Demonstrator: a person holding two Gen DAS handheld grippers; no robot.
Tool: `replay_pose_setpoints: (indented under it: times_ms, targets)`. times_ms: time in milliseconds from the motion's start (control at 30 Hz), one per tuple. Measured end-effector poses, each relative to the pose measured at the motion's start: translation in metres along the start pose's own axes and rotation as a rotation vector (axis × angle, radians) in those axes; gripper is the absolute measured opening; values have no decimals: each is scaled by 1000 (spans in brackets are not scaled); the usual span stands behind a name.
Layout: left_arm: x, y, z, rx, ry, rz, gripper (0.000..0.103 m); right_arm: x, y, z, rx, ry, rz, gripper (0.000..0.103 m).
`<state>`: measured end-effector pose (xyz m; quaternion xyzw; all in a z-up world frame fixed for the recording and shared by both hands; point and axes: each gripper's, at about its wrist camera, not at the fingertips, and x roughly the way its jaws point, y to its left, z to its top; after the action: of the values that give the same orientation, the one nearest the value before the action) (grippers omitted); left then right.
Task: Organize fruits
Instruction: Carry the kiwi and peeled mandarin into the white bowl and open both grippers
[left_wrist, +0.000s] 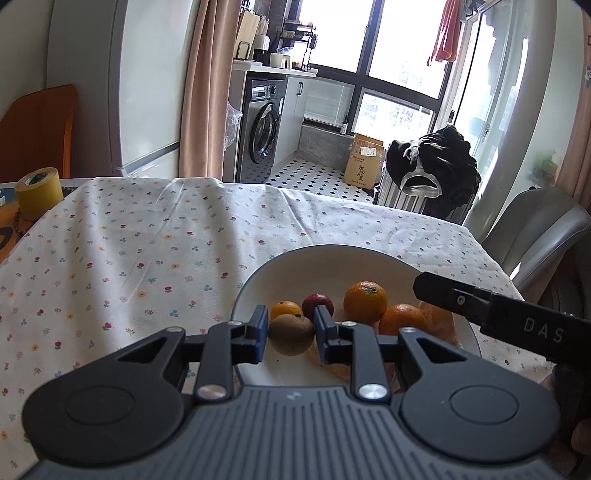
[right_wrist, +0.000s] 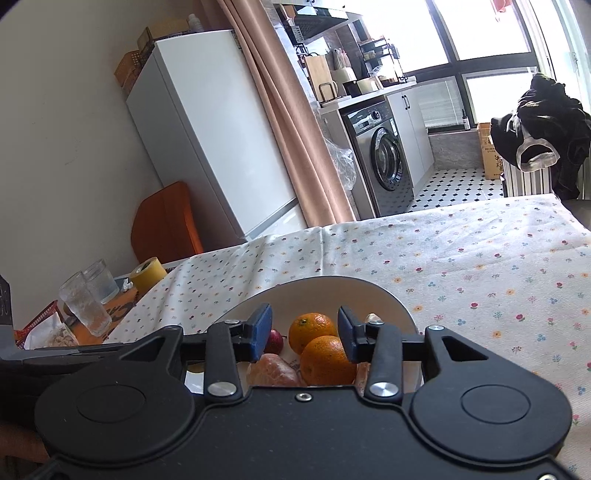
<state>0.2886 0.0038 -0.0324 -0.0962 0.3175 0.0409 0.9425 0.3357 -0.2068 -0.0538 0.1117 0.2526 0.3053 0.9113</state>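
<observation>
Left wrist view: a white bowl (left_wrist: 295, 266) on a flower-print tablecloth (left_wrist: 129, 251) holds a brownish round fruit (left_wrist: 291, 334), a small dark red fruit (left_wrist: 317, 302), three oranges and peeled segments. The left gripper (left_wrist: 290, 332) stands part open, its blue pads either side of the brown fruit; contact cannot be told. At 3 o'clock the right gripper (right_wrist: 304, 334) reaches in, open wide around a glossy orange (right_wrist: 327, 360) without clamping it. A yellow tape roll (left_wrist: 38, 192) sits at 9 o'clock.
</observation>
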Motion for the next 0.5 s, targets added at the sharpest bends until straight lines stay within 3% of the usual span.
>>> replay_pose_setpoints:
  times_ms: [400,500]
  targets:
    - [-32,16,11,-52,-49,51,34,-5,3,5,22,19,40,43]
    - [-43,22,8,-76,-70,70,43,-9,9,6,15,25,42,45]
